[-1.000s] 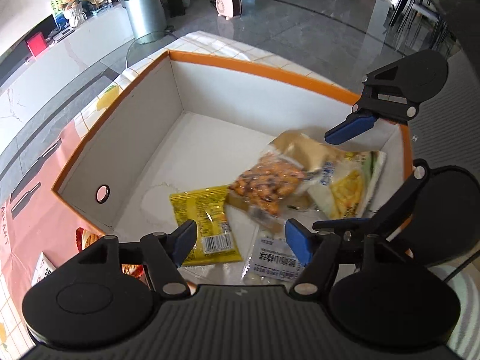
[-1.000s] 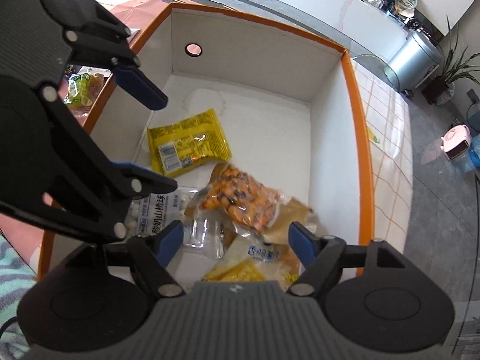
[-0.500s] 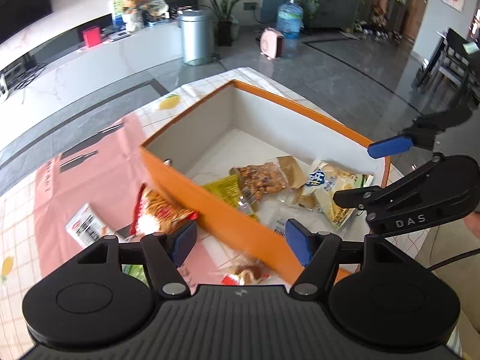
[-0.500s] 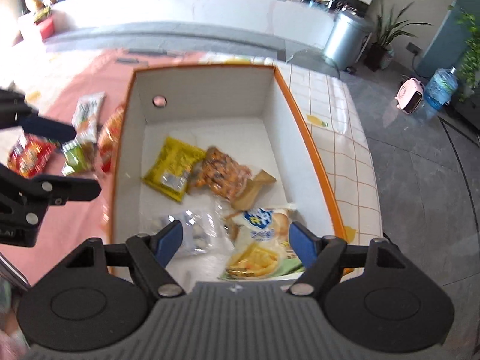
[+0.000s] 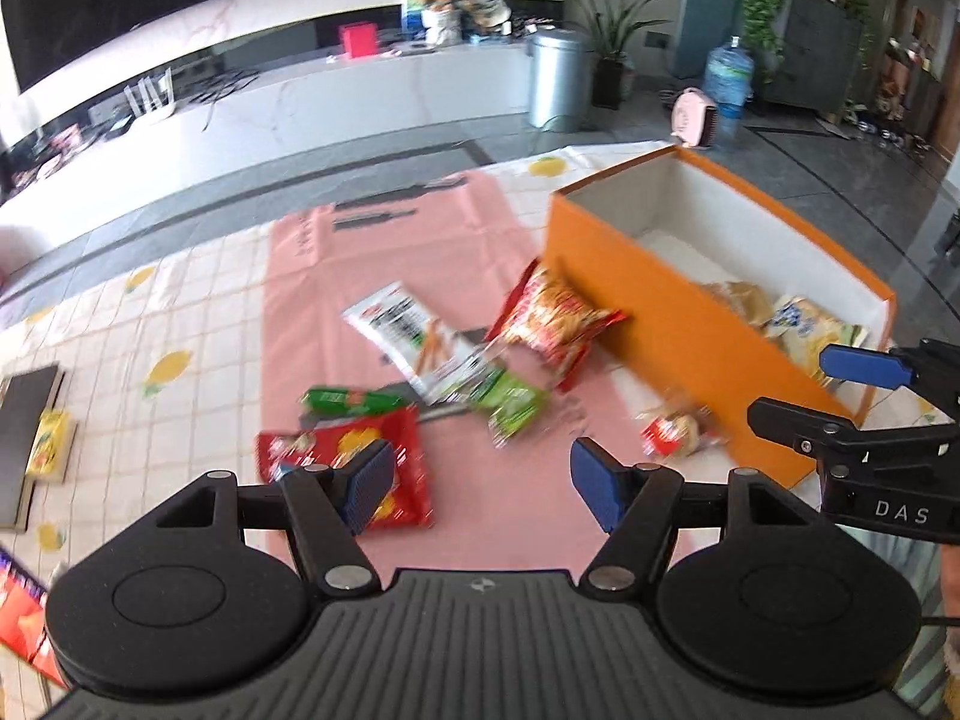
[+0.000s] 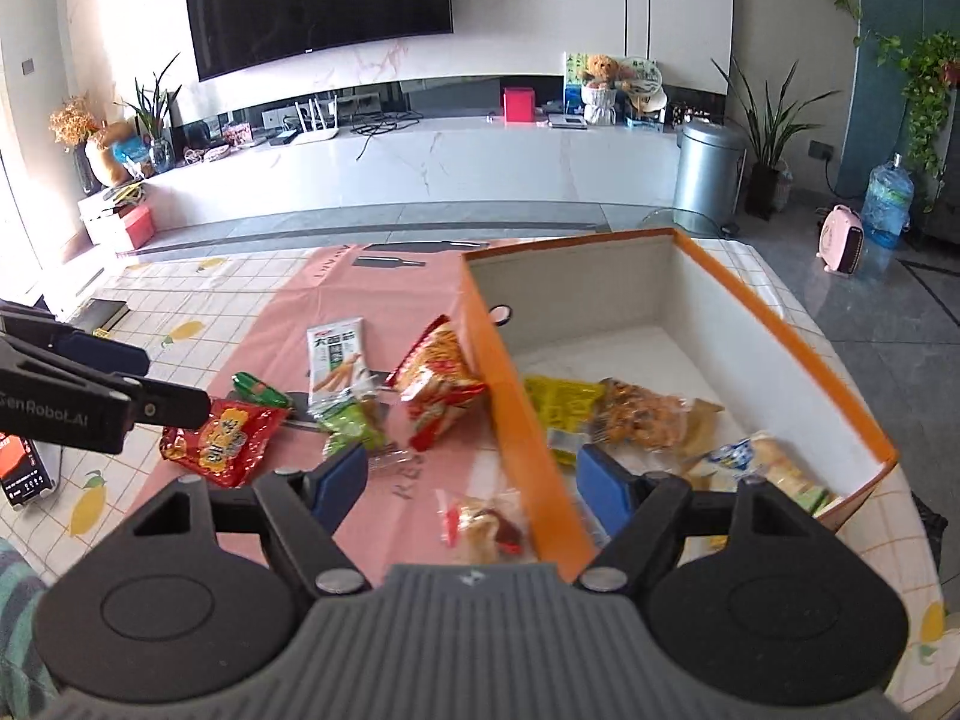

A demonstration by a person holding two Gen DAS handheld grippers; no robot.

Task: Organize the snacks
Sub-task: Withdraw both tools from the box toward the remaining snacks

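Observation:
An orange box (image 5: pixel 678 324) (image 6: pixel 786 324) with white inside holds several snack packs, among them a yellow pack (image 6: pixel 561 405) and a nut pack (image 6: pixel 639 414). On the pink mat lie loose snacks: a red chip bag (image 5: pixel 555 324) (image 6: pixel 441 387), a white stick-snack pack (image 5: pixel 408 336) (image 6: pixel 336 357), a green pack (image 5: pixel 510 405) (image 6: pixel 351 423), a flat red pack (image 5: pixel 351 468) (image 6: pixel 222 441), a green tube (image 5: pixel 351 401) and a small clear pack (image 5: pixel 675 432) (image 6: pixel 480 525). My left gripper (image 5: pixel 483 483) is open and empty above the mat. My right gripper (image 6: pixel 474 483) is open and empty over the box's left wall.
A checked tablecloth (image 5: pixel 150 324) covers the table. A dark book (image 5: pixel 27 414) lies at the left. A phone (image 6: pixel 21 471) lies near the left edge. The table's right edge drops to the floor behind the box.
Both grippers have pulled back and up out of the box. The views now tilt toward the room, and the loose snacks on the mat have come into sight.

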